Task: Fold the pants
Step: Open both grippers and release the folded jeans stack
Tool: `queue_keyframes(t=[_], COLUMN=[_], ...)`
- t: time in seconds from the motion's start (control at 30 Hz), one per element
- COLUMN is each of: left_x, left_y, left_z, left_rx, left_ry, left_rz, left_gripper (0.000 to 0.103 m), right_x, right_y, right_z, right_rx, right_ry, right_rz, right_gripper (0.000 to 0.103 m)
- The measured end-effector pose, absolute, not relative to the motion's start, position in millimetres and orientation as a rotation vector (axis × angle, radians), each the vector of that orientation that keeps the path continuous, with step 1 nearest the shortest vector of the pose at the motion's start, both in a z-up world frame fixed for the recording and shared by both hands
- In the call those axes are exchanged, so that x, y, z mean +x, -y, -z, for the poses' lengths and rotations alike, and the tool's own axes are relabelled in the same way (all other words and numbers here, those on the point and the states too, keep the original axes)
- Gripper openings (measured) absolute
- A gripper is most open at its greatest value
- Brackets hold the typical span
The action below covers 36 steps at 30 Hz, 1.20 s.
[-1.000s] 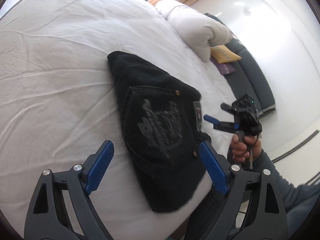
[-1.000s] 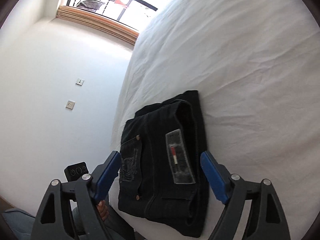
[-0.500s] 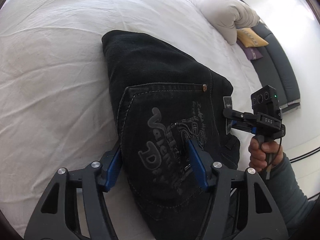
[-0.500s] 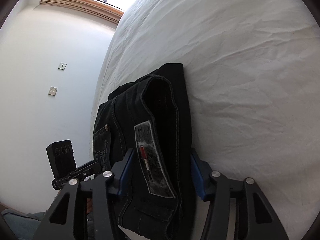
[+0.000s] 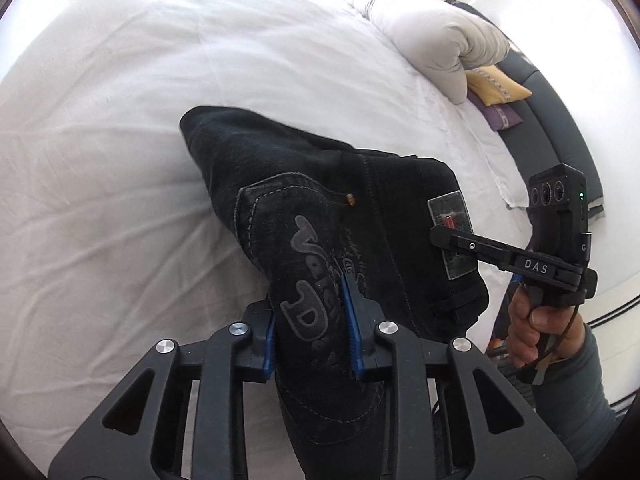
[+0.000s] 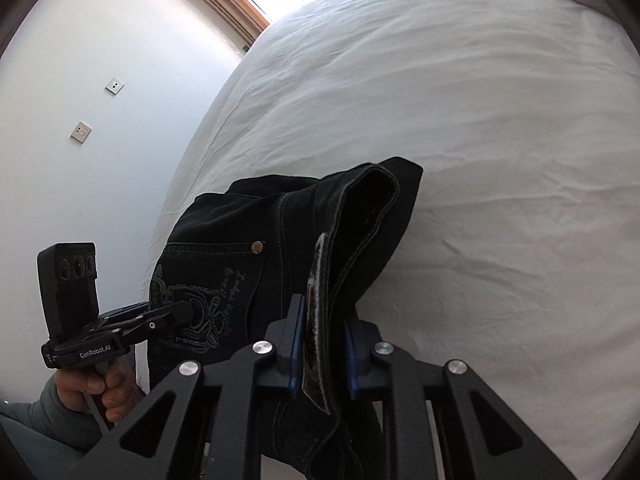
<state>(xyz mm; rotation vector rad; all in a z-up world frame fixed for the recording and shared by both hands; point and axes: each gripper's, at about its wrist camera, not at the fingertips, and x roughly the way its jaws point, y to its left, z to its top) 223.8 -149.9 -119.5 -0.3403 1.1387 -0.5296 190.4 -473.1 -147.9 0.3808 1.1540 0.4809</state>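
Both jaws closing on pants point(image 5: 320, 208), cloth pinched between: left gripper point(image 5: 313, 332) at pocket, right gripper point(image 6: 322, 344) at waistband. Risk: thick folded layers slipping out, fold falling open on bed point(image 5: 120, 100).

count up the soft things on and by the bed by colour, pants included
black folded denim pants: 1
white rolled duvet: 1
yellow cushion: 1
purple cushion: 1
total: 4
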Motion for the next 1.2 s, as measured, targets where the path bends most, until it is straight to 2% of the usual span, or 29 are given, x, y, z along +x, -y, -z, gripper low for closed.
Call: queue_keyframes(t=[0.13, 0.27, 0.47, 0.57, 0.63, 0.7, 0.73, 0.87, 0.97, 1.03, 1.1, 1.2], left_x=[221, 232, 274, 284, 286, 287, 286, 282, 272, 260, 244, 210], left_y=[142, 149, 124, 122, 112, 122, 123, 122, 117, 107, 100, 100], left_z=[108, 126, 155, 176, 184, 191, 193, 192, 187, 177, 162, 132], left_rx=[-0.310, -0.271, -0.212, -0.220, -0.224, -0.226, -0.229, -0.232, -0.213, -0.229, -0.237, -0.170], left_ry=[-1.065, -1.058, -1.091, -1.120, -1.117, -1.115, -1.114, -1.099, -1.077, -1.038, -0.991, -0.909], left_rz=[0.507, 0.481, 0.423, 0.404, 0.394, 0.377, 0.372, 0.359, 0.320, 0.290, 0.253, 0.181], left_gripper=[0.025, 0.025, 0.026, 0.030, 0.043, 0.053, 0.057, 0.062, 0.074, 0.092, 0.103, 0.103], right_x=[204, 234, 280, 294, 297, 299, 298, 291, 285, 275, 259, 225], right_y=[463, 448, 422, 423, 429, 433, 433, 436, 435, 442, 449, 451], right_z=[125, 117, 142, 168, 181, 192, 196, 199, 189, 181, 169, 135], right_rx=[0.383, 0.378, 0.385, 0.414, 0.444, 0.456, 0.458, 0.515, 0.504, 0.523, 0.530, 0.450], right_ry=[-1.080, -1.051, -1.085, -1.124, -1.133, -1.144, -1.149, -1.120, -1.097, -1.074, -1.034, -0.932], right_rz=[-0.503, -0.524, -0.537, -0.515, -0.507, -0.483, -0.474, -0.474, -0.442, -0.424, -0.389, -0.322], right_gripper=[0.018, 0.018, 0.018, 0.019, 0.021, 0.038, 0.039, 0.055, 0.063, 0.064, 0.066, 0.074])
